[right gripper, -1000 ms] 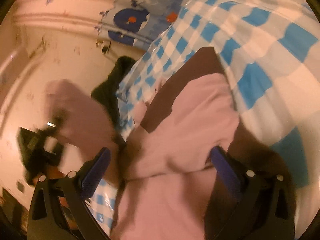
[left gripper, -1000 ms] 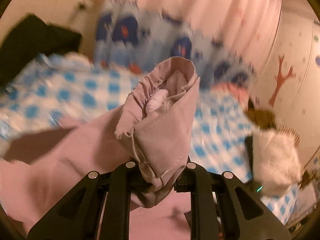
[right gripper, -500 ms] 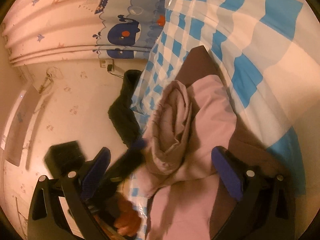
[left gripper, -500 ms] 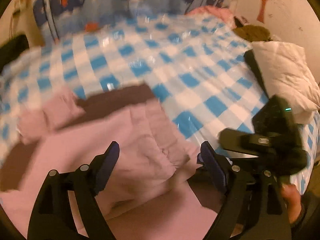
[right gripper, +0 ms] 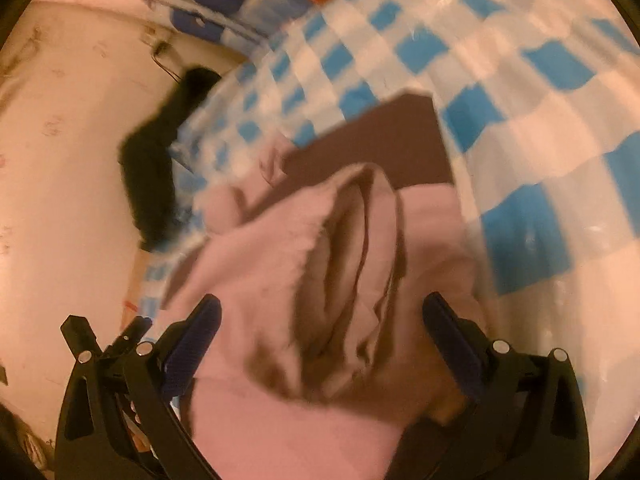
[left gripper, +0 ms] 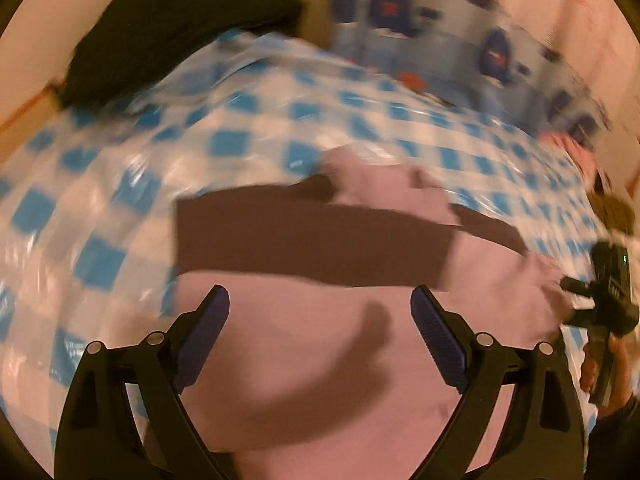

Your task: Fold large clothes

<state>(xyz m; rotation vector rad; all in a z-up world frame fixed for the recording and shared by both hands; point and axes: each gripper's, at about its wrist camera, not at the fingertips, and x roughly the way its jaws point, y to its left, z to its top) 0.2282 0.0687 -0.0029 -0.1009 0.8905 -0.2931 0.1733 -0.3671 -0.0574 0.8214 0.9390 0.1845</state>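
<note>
Bed cover (left gripper: 224, 144): blue and white checks, shiny, spread under everything.
Curtain (left gripper: 440, 40): pale with dark blue whale shapes, hanging beyond the far edge of the bed; blurred.
Pink garment (left gripper: 320, 360): lying on the bed cover, a wide flat pink panel nearest the left camera, a dark brown band (left gripper: 312, 236) across it farther off. In the right view, bunched into loose folds (right gripper: 352, 264) between the blue pads, brown part beyond.
Black cloth (left gripper: 168, 28): heaped at the far left corner of the bed, by the wall.
Left gripper (left gripper: 320, 316): jaws wide apart, holding nothing, hovering over the flat pink panel.
Right gripper (right gripper: 320, 320): jaws spread wide around the bunched folds, not clamped; also seen at the right edge of the left view, at the garment's side.
</note>
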